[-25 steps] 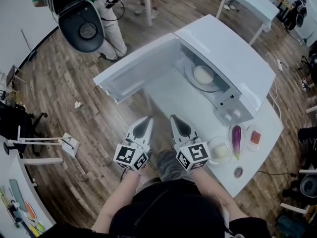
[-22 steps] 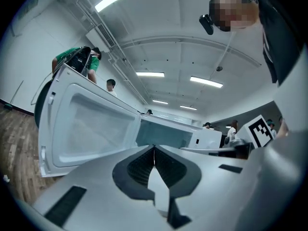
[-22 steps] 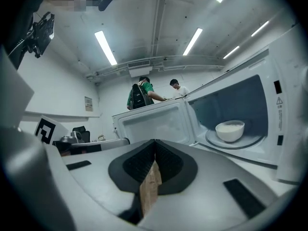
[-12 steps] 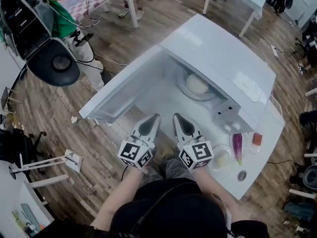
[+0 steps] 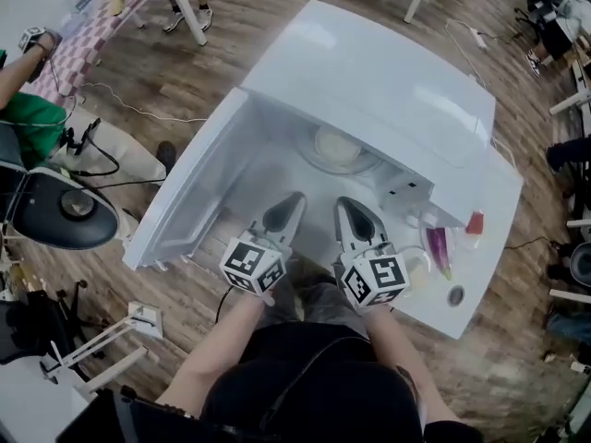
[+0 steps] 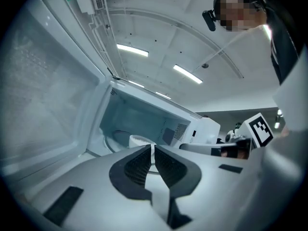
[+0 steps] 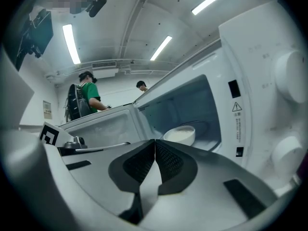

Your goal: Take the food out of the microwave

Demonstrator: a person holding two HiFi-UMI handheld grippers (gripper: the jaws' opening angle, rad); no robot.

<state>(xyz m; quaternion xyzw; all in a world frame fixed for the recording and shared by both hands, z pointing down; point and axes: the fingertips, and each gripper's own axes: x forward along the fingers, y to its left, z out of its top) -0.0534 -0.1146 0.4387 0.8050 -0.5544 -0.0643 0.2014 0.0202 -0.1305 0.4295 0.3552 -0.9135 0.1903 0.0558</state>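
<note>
Approach step: left gripper (image 5: 292, 201) and right gripper (image 5: 345, 207) are pressed together, empty. At twelve o'clock, inside the boxy white microwave (image 5: 369, 63), sits the round white food bowl (image 5: 337, 144); I'd say jaws must spread next.

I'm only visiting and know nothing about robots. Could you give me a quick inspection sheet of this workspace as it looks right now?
Surface: white table holding the microwave, whose door is swung open.
Job's things: bowl of white food inside the microwave, untouched.
Clutter: eggplant, red piece and small dish on the table, right of the microwave.
Grippers: left gripper and right gripper both shut, empty, side by side before the opening.
Cables: one cable trails over the floor at left.
Surroundings: wood floor, person in green, checked table.
</note>
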